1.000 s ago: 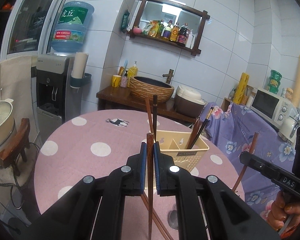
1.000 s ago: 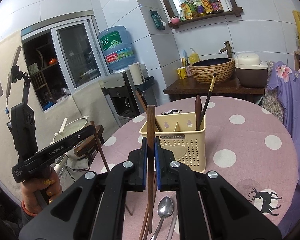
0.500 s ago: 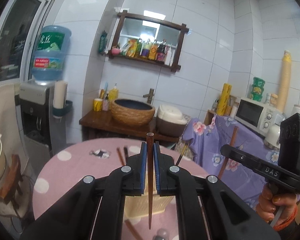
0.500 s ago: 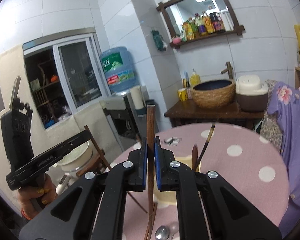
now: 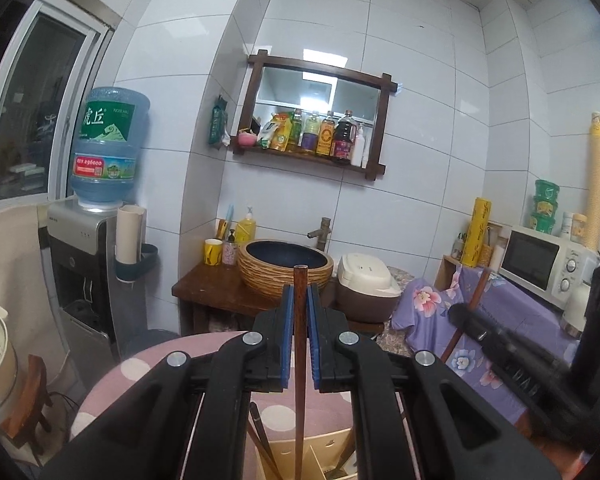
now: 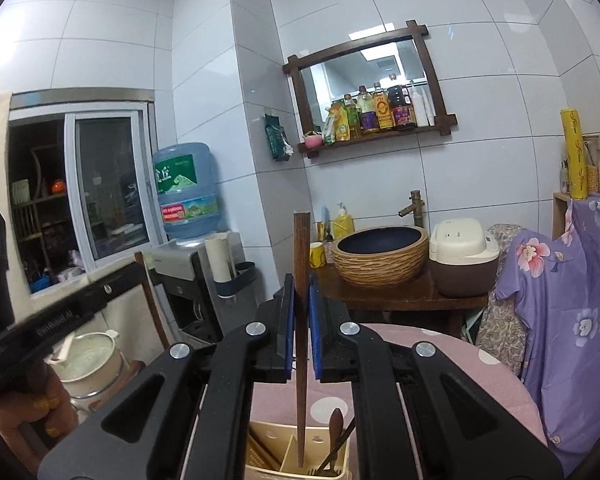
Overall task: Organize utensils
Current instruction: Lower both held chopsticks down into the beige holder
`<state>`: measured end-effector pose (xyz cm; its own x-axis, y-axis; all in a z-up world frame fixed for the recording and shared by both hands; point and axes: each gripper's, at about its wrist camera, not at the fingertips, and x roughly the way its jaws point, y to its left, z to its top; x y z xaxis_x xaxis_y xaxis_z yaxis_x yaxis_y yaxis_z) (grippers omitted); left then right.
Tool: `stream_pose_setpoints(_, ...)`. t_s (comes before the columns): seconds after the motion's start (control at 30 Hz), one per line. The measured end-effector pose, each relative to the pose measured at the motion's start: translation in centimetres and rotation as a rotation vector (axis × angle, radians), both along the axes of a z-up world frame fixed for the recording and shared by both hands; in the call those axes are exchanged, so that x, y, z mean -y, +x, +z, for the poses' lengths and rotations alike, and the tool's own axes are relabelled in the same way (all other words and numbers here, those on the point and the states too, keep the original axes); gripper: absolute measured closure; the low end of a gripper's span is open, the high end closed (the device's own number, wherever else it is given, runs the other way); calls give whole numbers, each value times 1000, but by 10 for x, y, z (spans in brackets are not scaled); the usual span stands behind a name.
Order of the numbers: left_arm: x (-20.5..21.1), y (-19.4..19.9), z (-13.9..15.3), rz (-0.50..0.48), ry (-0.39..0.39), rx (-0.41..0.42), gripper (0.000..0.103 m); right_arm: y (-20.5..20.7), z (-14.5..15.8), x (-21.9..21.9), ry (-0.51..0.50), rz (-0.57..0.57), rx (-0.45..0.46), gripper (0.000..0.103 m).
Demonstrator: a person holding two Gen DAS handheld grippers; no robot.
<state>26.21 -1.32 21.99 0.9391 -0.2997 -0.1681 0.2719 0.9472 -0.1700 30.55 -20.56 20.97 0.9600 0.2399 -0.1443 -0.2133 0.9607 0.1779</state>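
The water bottle [image 5: 107, 148] carries a green label reading "虎丘"; its red label below shows "96000".

Both claws have been raised since a second ago. In the left wrist view, the left claw [image 5: 299, 332] and the dark brown wooden chopstick [image 5: 299, 360] clamped in it have been lifted from low over the pink polka-dot counter [image 5: 140, 364], so that the chopstick's tip is now hung over the beige perforated plastic utensil holder [image 5: 320, 456], which has been shifted to the bottom edge of the picture. In the right wrist view, the right claw [image 6: 301, 320] has likewise been carried upward with its own brown wooden chopstick [image 6: 301, 320], whose tip is now seen above the holder's compartments [image 6: 292, 452]. The loose spoon and chopsticks on the counter's near edge have been lost from both views.
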Motion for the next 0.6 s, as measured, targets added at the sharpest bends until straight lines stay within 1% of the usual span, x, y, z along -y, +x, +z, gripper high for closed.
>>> stream_pose_setpoints(0.03, 0, 1, 1, -4, -3, -3, 95, 4, -5, -2, -12, -7, -8, 96)
stream_pose_setpoints(0.1, 0, 1, 7, -6, -5, 6, 95, 10, -10, 0, -1, -9, -26, 96)
stream_pose_setpoints(0.2, 0, -3, 19, -13, -7, 33, 95, 17, -11, 4, 19, -7, -42, 96)
stream_pose_setpoints(0.3, 3, -5, 19, -12, 10, 43, 95, 20, -15, 2, 10, -13, -46, 96)
stream_pose_setpoints(0.37, 6, 0, 12, -6, 19, 33, 95, 21, -23, -3, -5, -11, -57, 96)
stream_pose_setpoints(0.47, 9, 11, -8, -15, 22, -20, 95, 23, -39, -8, -14, -5, -85, 96)
stream_pose_setpoints(0.6, 11, 21, -46, -2, 39, -89, 95, 23, -61, -13, -25, -3, -115, 96)
